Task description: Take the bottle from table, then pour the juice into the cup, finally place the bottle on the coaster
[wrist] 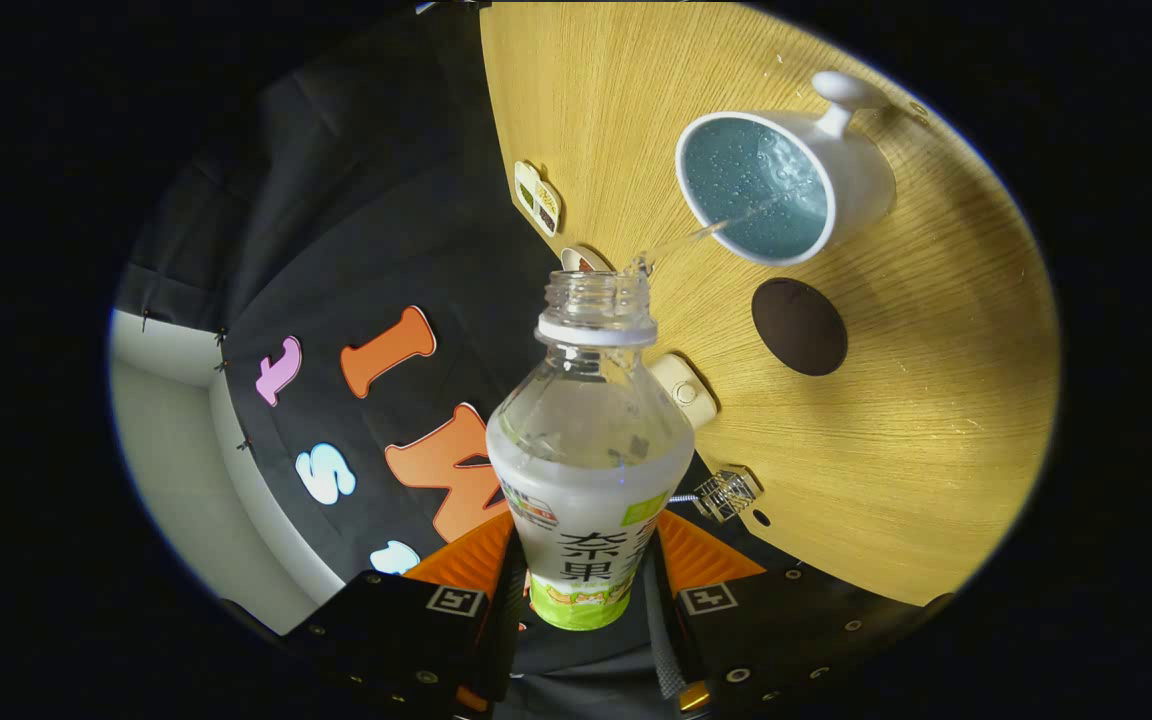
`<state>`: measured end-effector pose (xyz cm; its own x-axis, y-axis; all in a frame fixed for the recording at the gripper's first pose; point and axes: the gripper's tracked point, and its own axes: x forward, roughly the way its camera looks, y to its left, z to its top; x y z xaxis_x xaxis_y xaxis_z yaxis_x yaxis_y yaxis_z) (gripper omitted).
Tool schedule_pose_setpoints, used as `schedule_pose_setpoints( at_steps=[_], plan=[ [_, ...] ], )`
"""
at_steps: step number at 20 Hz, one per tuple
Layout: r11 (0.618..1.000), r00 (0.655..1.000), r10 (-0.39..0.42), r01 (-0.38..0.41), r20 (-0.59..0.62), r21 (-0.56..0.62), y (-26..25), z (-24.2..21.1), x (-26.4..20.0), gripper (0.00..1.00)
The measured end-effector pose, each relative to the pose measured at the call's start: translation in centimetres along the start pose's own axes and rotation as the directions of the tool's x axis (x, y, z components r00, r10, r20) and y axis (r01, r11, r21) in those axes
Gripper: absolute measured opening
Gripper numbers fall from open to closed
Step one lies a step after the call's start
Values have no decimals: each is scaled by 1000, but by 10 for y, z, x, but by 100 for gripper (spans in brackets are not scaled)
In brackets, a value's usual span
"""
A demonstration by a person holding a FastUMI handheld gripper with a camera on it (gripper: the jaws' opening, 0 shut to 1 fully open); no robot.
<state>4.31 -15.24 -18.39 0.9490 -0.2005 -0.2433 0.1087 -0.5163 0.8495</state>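
Bottle (pixel 588 470) sits between the two fingers of the tool (pixel 584 590), which squeeze it on both sides. Its cap is off and its open neck is tipped toward the cup (pixel 861 185). A thin stream of juice (pixel 701 236) runs from the neck into the cup. The cup stands on the wooden surface (pixel 916 450), with the dark round coaster (pixel 799 327) just beside it.

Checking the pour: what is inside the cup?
The cup holds bubbly liquid, and a thin stream from the bottle lands in it. The gripper is shut on the bottle. The cup's bottom is hidden under the liquid.
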Motion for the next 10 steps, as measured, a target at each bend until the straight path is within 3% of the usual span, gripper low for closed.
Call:
schedule_pose_setpoints(
  at_steps=[10],
  plan=[
    [998, 1000, 20, -20, 1, 58, 4, 2, -1, 56]
  ],
)
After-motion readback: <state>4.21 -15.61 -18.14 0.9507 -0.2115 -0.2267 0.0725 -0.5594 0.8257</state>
